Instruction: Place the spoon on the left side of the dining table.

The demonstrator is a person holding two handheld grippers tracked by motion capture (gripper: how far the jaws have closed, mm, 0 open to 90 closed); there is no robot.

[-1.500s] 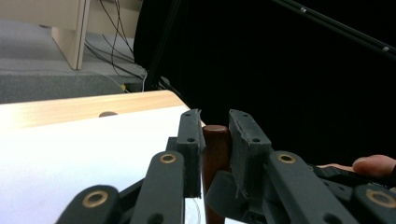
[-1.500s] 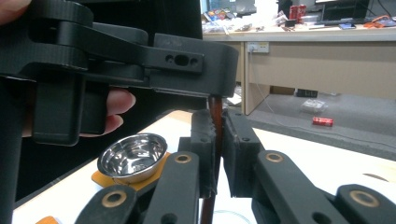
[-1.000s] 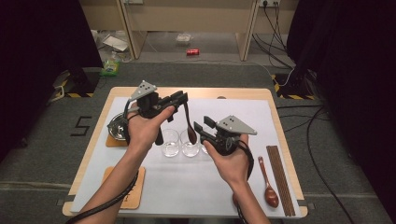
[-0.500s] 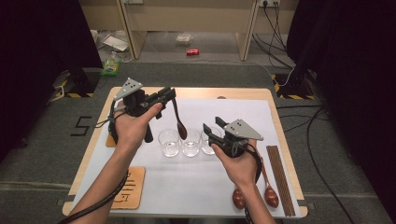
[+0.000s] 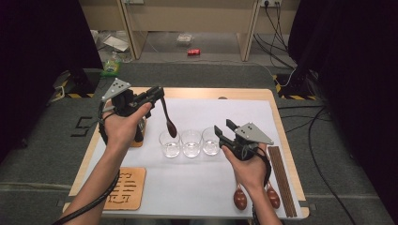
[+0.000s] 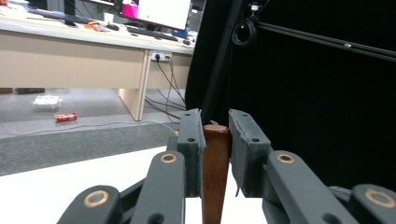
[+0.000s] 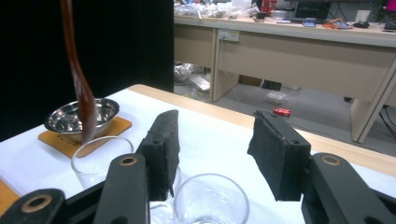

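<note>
left gripper [image 5: 158, 93] fingers clamp a wooden spoon [image 5: 168, 120] above the glasses [image 5: 170, 143]; right gripper [image 5: 224, 131] fingers apart.

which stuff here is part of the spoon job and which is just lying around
In use: left gripper shut on a wooden spoon hanging over the left glass; two more glasses; open right gripper; metal bowl.

Lying about: two spoons, chopsticks, spare coaster, red can on the floor.
</note>
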